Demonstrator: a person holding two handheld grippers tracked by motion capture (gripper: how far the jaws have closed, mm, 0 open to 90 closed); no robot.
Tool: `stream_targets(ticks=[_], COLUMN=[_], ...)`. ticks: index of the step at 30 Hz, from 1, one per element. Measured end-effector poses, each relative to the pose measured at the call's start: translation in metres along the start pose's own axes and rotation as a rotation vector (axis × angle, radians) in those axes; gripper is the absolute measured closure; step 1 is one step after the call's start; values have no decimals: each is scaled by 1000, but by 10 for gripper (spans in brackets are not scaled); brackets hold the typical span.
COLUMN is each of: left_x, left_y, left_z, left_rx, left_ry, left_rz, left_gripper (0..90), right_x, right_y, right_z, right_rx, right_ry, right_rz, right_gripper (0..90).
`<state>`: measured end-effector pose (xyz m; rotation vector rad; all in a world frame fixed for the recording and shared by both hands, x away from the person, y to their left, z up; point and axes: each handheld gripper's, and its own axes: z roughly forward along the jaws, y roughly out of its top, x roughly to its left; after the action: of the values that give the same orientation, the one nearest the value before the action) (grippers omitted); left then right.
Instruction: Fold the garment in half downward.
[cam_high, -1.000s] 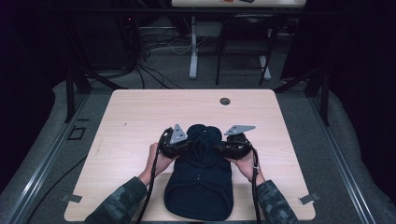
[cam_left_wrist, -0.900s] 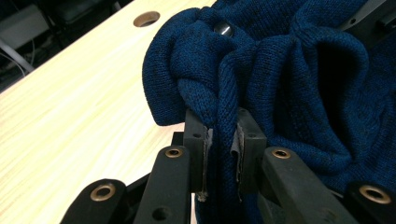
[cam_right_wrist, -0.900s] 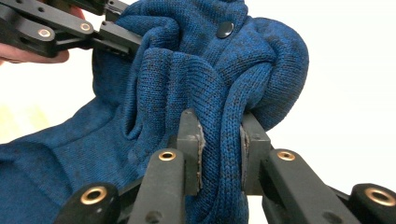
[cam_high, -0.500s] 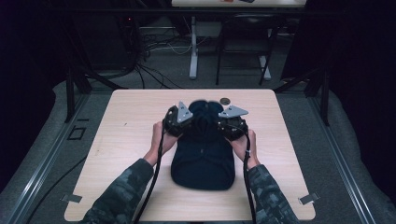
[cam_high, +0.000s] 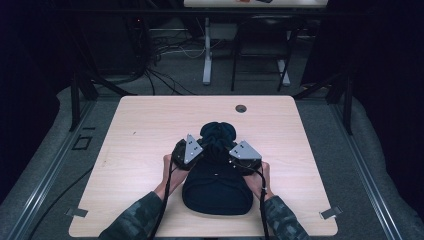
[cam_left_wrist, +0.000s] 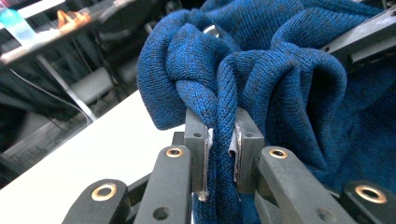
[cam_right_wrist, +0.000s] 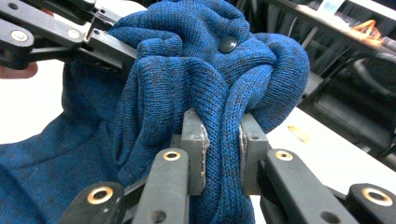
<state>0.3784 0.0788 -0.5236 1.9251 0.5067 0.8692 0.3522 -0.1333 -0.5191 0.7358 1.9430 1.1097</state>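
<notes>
A dark blue knitted garment (cam_high: 216, 185) lies bunched on the light wooden table (cam_high: 150, 130), its far end gathered into a lump (cam_high: 218, 134). My left gripper (cam_high: 196, 150) is shut on a fold of the knit (cam_left_wrist: 219, 116) at the garment's left side. My right gripper (cam_high: 235, 156) is shut on another fold (cam_right_wrist: 222, 140) at its right side. A dark button (cam_right_wrist: 228, 45) shows on the bunched cloth. In the right gripper view the left gripper's jaws reach in from the upper left and pinch the cloth. Both hands hold the grippers close together over the garment.
A round cable hole (cam_high: 241, 108) sits near the table's far edge. Beyond the table stand a table leg (cam_high: 207, 50), cables on the floor and a dark chair (cam_high: 260, 45). Bare tabletop lies to the left and right of the garment.
Both grippers pushed the garment's far end away from the person, then drew back toward the person. The far end now stands bunched higher between them.
</notes>
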Motion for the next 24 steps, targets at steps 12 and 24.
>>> stream_targets(ticks=[12, 24], left_x=[34, 53], left_y=[6, 13], left_z=[-6, 7], left_rx=[-1, 36], left_ry=[-228, -335], left_rz=[-180, -258], left_gripper=[499, 759], right_x=[-8, -7], right_y=[-7, -14], right_z=[-23, -26], right_rx=[-128, -157], right_ry=[27, 33], right_rz=[-124, -264], right_gripper=[773, 773])
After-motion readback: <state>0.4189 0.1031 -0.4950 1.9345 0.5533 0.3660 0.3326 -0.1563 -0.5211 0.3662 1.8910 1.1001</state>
